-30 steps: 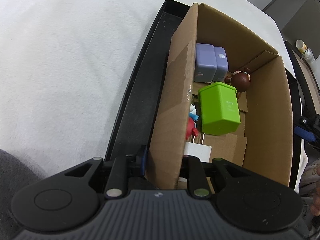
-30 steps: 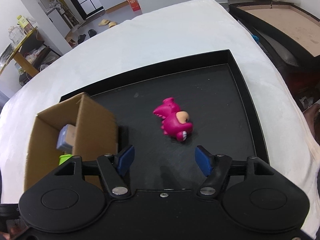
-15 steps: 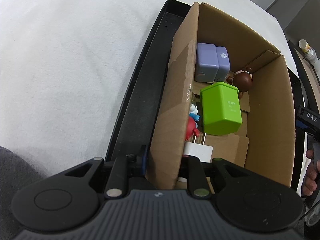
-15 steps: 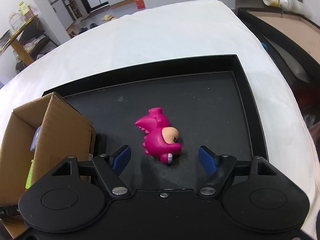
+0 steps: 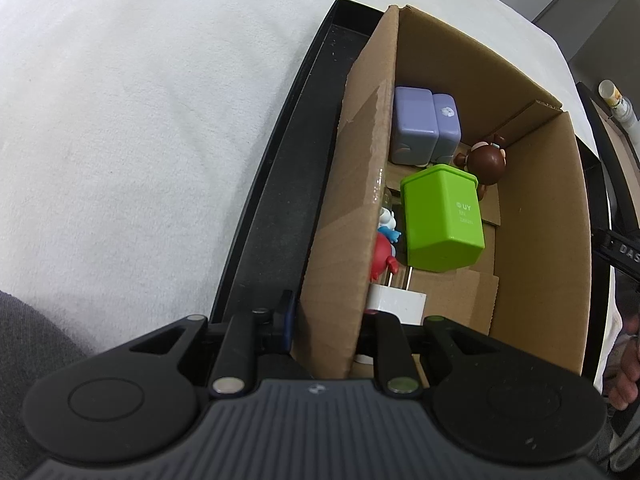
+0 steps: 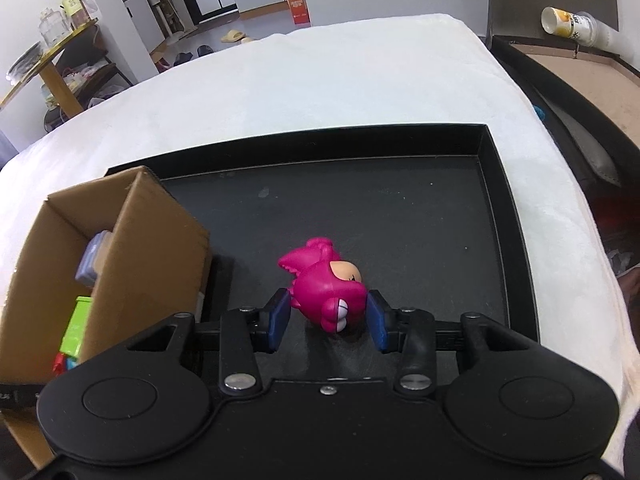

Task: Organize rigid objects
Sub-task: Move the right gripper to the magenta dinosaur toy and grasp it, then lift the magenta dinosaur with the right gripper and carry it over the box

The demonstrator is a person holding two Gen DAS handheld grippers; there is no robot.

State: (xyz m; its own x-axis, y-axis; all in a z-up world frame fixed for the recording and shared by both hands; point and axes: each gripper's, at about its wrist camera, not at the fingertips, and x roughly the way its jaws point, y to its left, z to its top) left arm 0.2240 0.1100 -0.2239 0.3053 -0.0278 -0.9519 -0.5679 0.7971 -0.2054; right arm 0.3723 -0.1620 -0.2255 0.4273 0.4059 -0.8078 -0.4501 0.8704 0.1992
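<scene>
The left gripper (image 5: pixel 326 320) is clamped on the near wall of the box (image 5: pixel 536 216), apparently to steady it for loading. Inside lie a purple case (image 5: pixel 420 128), a brown figure (image 5: pixel 486 162), a green block (image 5: pixel 440 216), a red-and-blue toy (image 5: pixel 384 246) and a plug (image 5: pixel 396 302). To the right, on the tray (image 6: pixel 516 240), the right gripper (image 6: pixel 328 318) has just been closing; its jaws now squeeze the pink toy (image 6: pixel 328 288), probably the last piece bound for the box.
</scene>
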